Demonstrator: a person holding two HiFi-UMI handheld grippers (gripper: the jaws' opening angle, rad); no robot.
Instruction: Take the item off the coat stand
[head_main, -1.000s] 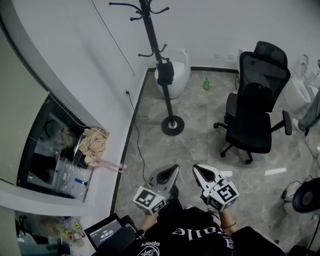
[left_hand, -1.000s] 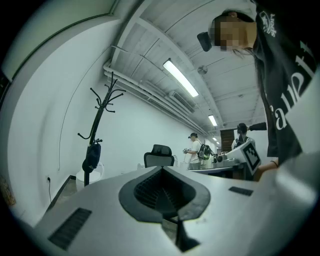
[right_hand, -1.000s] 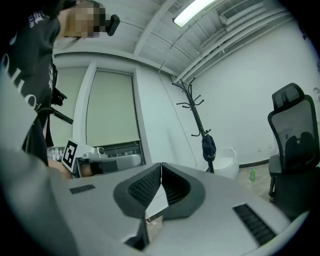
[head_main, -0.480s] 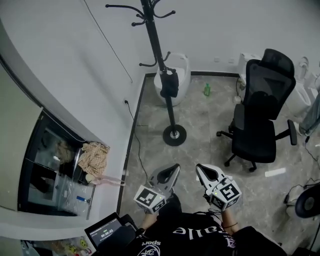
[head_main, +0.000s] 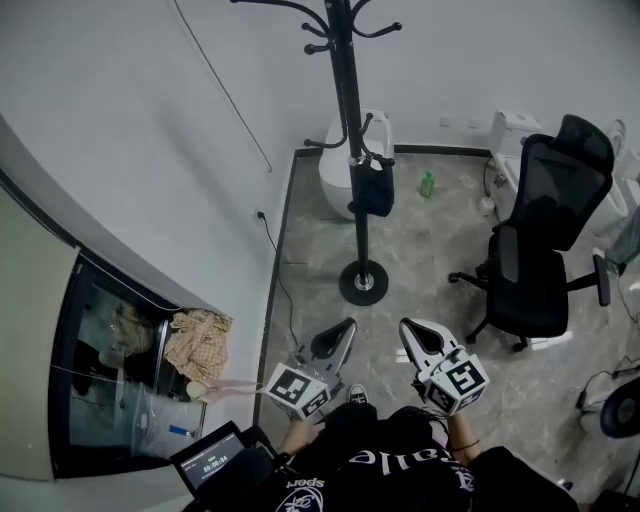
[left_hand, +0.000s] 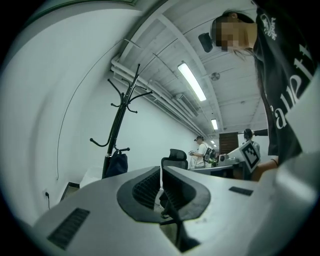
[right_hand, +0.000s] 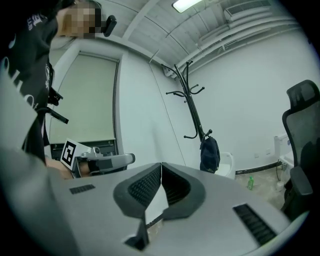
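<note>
A tall black coat stand (head_main: 352, 140) rises from a round base (head_main: 363, 282) on the grey floor. A small dark bag (head_main: 373, 187) hangs from one of its lower hooks; the same bag (left_hand: 116, 162) shows in the left gripper view and again (right_hand: 209, 154) in the right gripper view. My left gripper (head_main: 346, 328) and right gripper (head_main: 408, 328) are held low in front of me, well short of the stand. Both are shut with nothing between their jaws, as seen at the left gripper (left_hand: 161, 176) and the right gripper (right_hand: 161, 172).
A black office chair (head_main: 545, 245) stands right of the stand. A white bin (head_main: 338, 165) sits behind it by the wall, with a green bottle (head_main: 427, 184) nearby. A shelf with cloth (head_main: 198, 340) is at the left. A cable (head_main: 282, 290) trails along the wall.
The view has moved forward: the coat stand and bag are nearer and more central now. Both grippers stay shut and keep their place in front of me.
</note>
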